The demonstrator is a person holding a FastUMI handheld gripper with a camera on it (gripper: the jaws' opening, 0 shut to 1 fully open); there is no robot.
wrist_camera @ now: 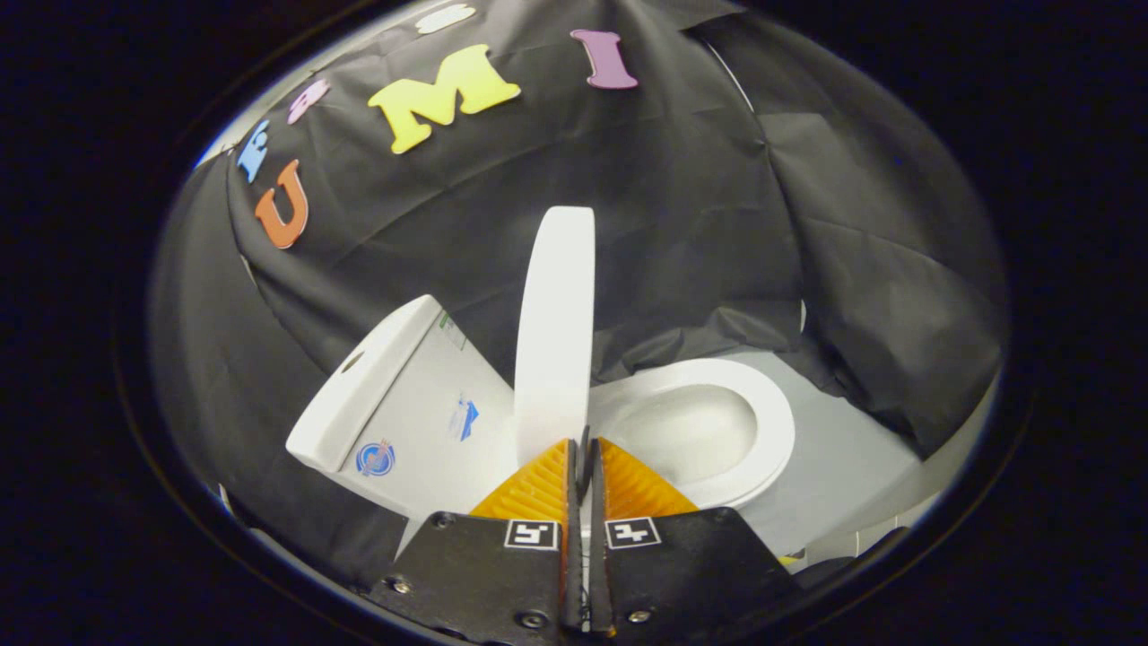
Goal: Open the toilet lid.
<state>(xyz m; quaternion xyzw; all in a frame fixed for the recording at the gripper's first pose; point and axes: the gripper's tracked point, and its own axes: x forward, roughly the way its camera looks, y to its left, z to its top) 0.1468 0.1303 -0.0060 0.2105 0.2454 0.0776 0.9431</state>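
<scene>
The toilet lid (556, 332) stands upright, seen edge-on just ahead of the hand-held gripper (585, 449), whose fingers are pressed together with the lid's lower edge right at their tips; whether they pinch it cannot be told. To one side sits the tank (404, 404); to the other, the seat (717, 377) rings the open bowl (682, 431), which looks bare inside.
</scene>
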